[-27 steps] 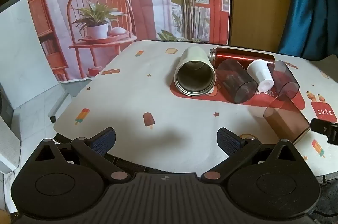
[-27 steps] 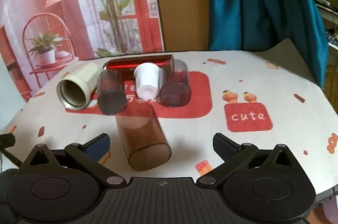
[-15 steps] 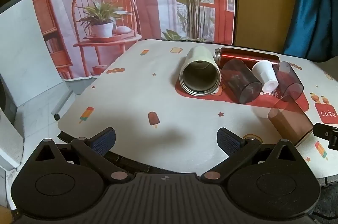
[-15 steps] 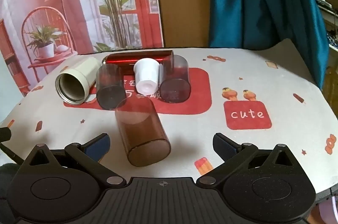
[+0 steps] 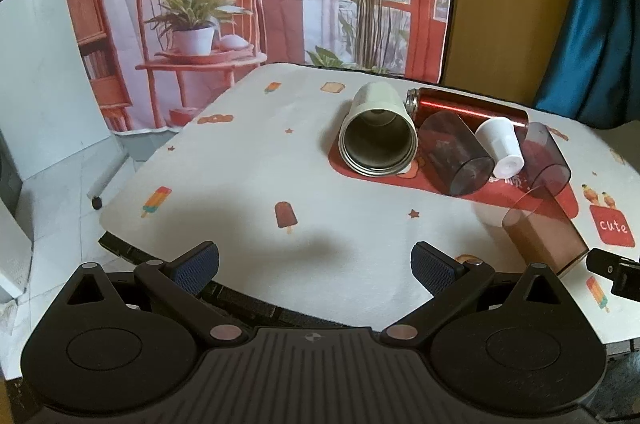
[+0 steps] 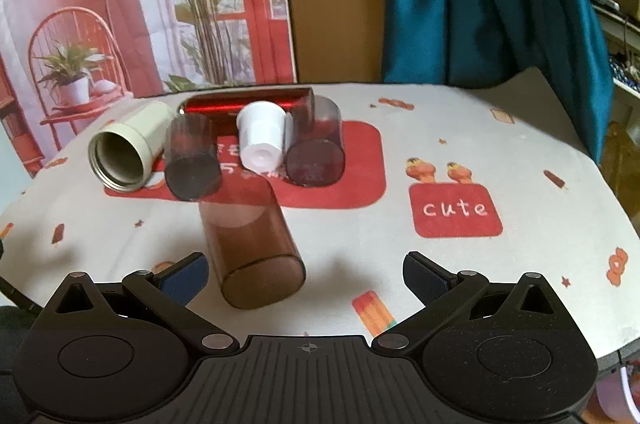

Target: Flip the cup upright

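Closer now than half a second ago, the right tongs (image 6: pixel 306 274) have come in low over the desk (image 6: pixel 500 152), and the amber cup (image 6: pixel 252 244) fills more of their view; nothing on the desk has shifted. That cup, judged the one to be set upright, lies on its side just ahead of the right tongs at about 11 o'clock, one end toward the camera and nearer the left pad than the middle of the gap. Both pairs of tongs stand wide open and hold nothing; the left tongs (image 5: pixel 314 262) hang back over the near desk edge, the amber cup (image 5: pixel 540 228) at their 2 o'clock.

Risk, as a judgement: the smooth round wall may roll or skid away if one pad meets it first, and a push toward 12 o'clock would knock it into the row behind. A grip too near the end could let it swing.

Beyond it lie a cream tumbler (image 6: pixel 126 148), two smoky cups (image 6: pixel 192 158) (image 6: pixel 316 150), a white cup (image 6: pixel 262 138) and a red bottle (image 6: pixel 244 104), all on their sides. The tumbler looks empty; the tinted cups show nothing inside.
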A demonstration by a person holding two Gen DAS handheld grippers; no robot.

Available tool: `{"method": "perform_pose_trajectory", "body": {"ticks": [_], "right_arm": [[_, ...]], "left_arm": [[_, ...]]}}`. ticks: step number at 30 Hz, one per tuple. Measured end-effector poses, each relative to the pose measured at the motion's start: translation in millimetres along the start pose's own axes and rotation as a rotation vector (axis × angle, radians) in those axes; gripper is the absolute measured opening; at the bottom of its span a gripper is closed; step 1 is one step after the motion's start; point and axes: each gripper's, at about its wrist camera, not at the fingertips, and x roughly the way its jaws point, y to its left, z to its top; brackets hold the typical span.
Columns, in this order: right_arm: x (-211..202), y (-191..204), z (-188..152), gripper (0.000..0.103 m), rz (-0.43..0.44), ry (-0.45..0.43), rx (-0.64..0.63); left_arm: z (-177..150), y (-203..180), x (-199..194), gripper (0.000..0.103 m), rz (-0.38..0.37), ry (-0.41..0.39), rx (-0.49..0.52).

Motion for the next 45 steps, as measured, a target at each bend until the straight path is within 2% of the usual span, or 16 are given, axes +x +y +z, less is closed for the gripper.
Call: {"method": "perform_pose_trajectory", "body": {"ticks": [11,19,45], "right_arm": [[-4.8,2.0,-1.9,0.103,-0.008,-0.023,-0.021],[0.9,14.3,-4.7,0.103,-0.016,-0.02,-0.062],[2.6,4.6,-5.0,0.103,0.021,-0.015,-0.004]], "left_arm": [[-1.6,0.3,-5.5,0.103,0.004,-0.022,0.013],[-1.4,12.7,5.4,0.103,-0.009,0.018,-0.042],[-1.6,9.5,7.1,0.103,-0.009,0.022,-0.033]]}}
